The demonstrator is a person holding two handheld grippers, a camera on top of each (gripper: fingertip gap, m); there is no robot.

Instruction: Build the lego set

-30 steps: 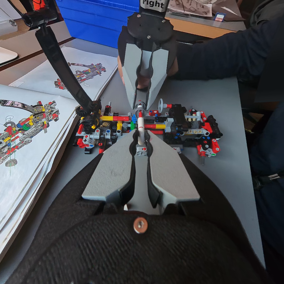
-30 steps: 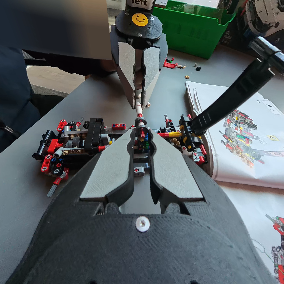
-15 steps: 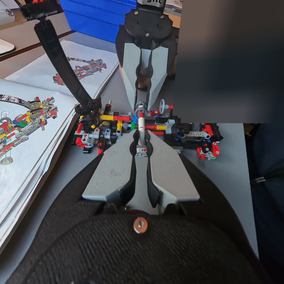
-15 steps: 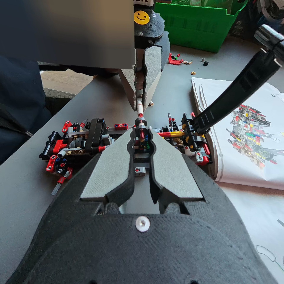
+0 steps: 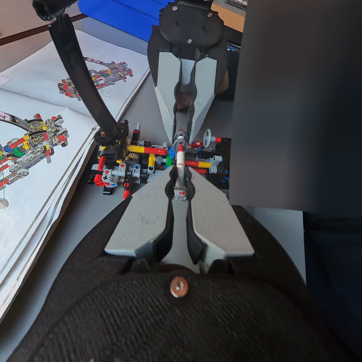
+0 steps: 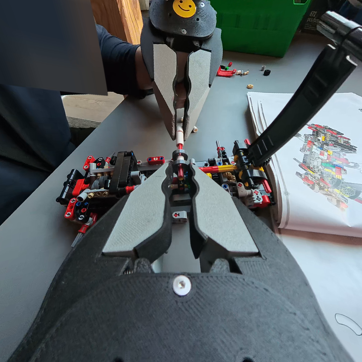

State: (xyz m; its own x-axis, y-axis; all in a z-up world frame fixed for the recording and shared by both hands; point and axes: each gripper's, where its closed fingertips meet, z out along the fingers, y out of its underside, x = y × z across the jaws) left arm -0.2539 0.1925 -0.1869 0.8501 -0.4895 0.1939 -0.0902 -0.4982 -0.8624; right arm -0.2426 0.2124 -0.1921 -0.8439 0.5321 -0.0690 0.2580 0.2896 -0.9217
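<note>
While the left tongs are clamping a white plastic tube, the right tongs – unchanged – are gripping the grey ribbed bush just ahead.

Open instruction booklet beside brick model; green bin behind loose small parts; blue crate on far edge.

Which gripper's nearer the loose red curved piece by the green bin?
Left gripper: it sits on the red curved piece's side of the model; right gripper opposite.
</note>
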